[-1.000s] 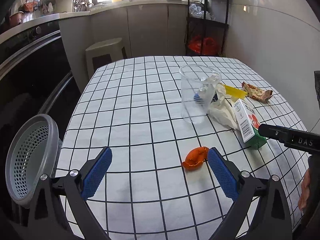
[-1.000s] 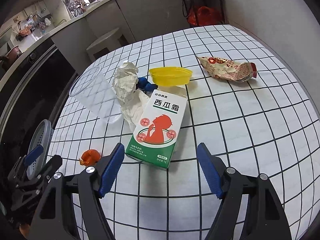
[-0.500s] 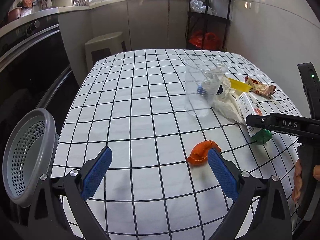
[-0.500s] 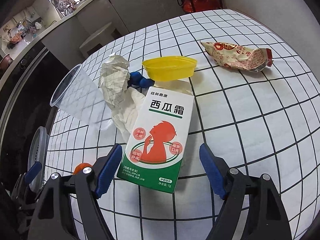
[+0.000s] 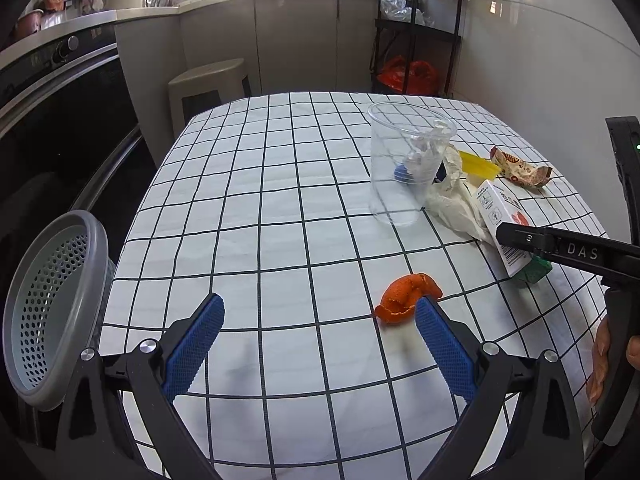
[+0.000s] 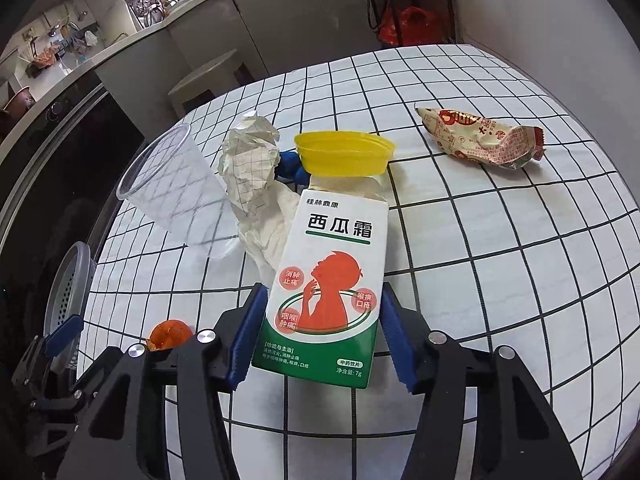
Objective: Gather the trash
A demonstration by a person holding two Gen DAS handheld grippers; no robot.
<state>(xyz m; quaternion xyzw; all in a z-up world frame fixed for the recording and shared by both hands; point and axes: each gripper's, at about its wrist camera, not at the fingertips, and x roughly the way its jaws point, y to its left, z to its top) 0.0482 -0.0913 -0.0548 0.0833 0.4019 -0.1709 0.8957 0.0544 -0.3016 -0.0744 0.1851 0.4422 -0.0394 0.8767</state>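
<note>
My right gripper is shut on a white and green medicine box, its blue pads pressed on the box's two sides; the box and the gripper's black finger show at the right of the left wrist view. My left gripper is open and empty above the checked tablecloth. An orange peel lies just inside its right fingertip. A grey perforated basket hangs off the table's left edge. A clear plastic cup, crumpled paper, a yellow lid and a snack wrapper lie beyond.
A small blue object lies behind the paper. Past the table stand a beige stool, grey cabinets, a black shelf rack and a dark oven front on the left. A white wall runs along the table's right side.
My right gripper moved forward around the medicine box and closed on it. My left gripper stayed open and shifted slightly, the orange peel now nearer its right finger.
</note>
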